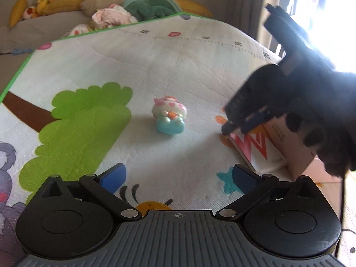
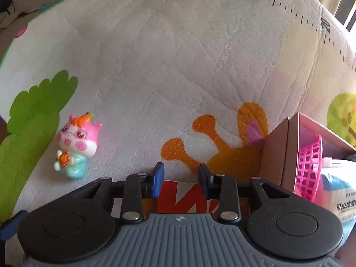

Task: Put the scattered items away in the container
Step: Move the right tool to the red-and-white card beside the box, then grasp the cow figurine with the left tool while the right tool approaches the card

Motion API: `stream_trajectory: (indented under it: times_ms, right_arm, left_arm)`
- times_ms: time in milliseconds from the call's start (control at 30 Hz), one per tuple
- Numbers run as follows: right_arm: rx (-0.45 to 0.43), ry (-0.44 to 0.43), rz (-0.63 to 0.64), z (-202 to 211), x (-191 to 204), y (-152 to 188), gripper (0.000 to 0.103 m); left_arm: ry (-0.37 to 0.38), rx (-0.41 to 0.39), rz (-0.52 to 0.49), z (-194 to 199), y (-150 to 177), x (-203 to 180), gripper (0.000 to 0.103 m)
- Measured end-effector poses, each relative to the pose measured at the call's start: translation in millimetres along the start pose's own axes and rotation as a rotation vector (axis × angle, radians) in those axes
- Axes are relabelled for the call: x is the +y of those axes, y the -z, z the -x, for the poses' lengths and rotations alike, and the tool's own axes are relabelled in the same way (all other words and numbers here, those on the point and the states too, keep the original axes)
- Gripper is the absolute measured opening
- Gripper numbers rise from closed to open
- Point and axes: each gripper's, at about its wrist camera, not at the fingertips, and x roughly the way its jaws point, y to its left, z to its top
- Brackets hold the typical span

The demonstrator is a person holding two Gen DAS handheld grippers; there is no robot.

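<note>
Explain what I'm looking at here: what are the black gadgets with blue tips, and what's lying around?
These are two hand-held grabbing tools, not a robot; each carries a camera looking out along its fingers. One picture is from the left gripper, fingers spread wide, holding nothing. The other is from the right gripper, fingers also apart, above a box flap. The left view also shows the right tool from outside. On the play mat lies one small pink toy figurine. The cardboard box already holds a pink basket and a wipes pack.

Glossy plastic figurine (image 1: 169,117), matt quilted cloth mat (image 1: 178,66), cardboard box (image 2: 287,155).
</note>
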Motion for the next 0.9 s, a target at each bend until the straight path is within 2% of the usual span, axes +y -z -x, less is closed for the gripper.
stream_trajectory:
  times_ms: [67, 133, 233, 300, 400, 467, 500, 533, 600, 633, 733, 900]
  right_arm:
    - [0.035, -0.067, 0.004, 12, 2, 22, 0.034]
    - [0.043, -0.089, 0.066, 27, 11, 48, 0.034]
    - [0.053, -0.135, 0.104, 47, 12, 89, 0.035]
    - [0.042, -0.149, 0.119, 60, 7, 111, 0.035]
    - [-0.001, -0.087, 0.171, 81, 1, 144, 0.035]
    - [-0.091, -0.039, 0.222, 101, -6, 164, 0.041]
    - [-0.144, -0.026, 0.233, 111, -10, 173, 0.053]
    - [-0.198, -0.018, 0.237, 120, -15, 182, 0.070]
    - [-0.305, -0.006, 0.228, 133, -28, 200, 0.086]
    - [-0.345, 0.005, 0.224, 136, -33, 210, 0.089]
    - [-0.408, 0.040, 0.179, 133, -49, 236, 0.090]
    - [-0.402, -0.011, 0.040, 120, -77, 265, 0.090]
  left_arm:
    - [-0.060, -0.060, 0.015, 6, -2, 4, 0.103]
    - [-0.107, -0.112, 0.051, 11, -5, 12, 0.103]
    - [-0.084, -0.102, 0.094, 8, -9, 21, 0.103]
    - [-0.063, -0.065, 0.070, 4, -10, 19, 0.103]
    - [-0.031, -0.042, 0.011, 2, -9, 9, 0.103]
    - [-0.015, -0.033, -0.029, 1, -9, 4, 0.103]
    - [-0.005, -0.027, -0.054, -1, -11, 1, 0.103]
    - [0.002, -0.022, -0.079, -3, -13, -2, 0.103]
    - [-0.007, -0.015, -0.139, -10, -20, -7, 0.103]
    - [-0.019, -0.021, -0.171, -15, -24, -10, 0.103]
    - [-0.056, -0.031, -0.218, -31, -37, -13, 0.103]
    - [-0.113, 0.001, -0.233, -69, -60, -19, 0.103]
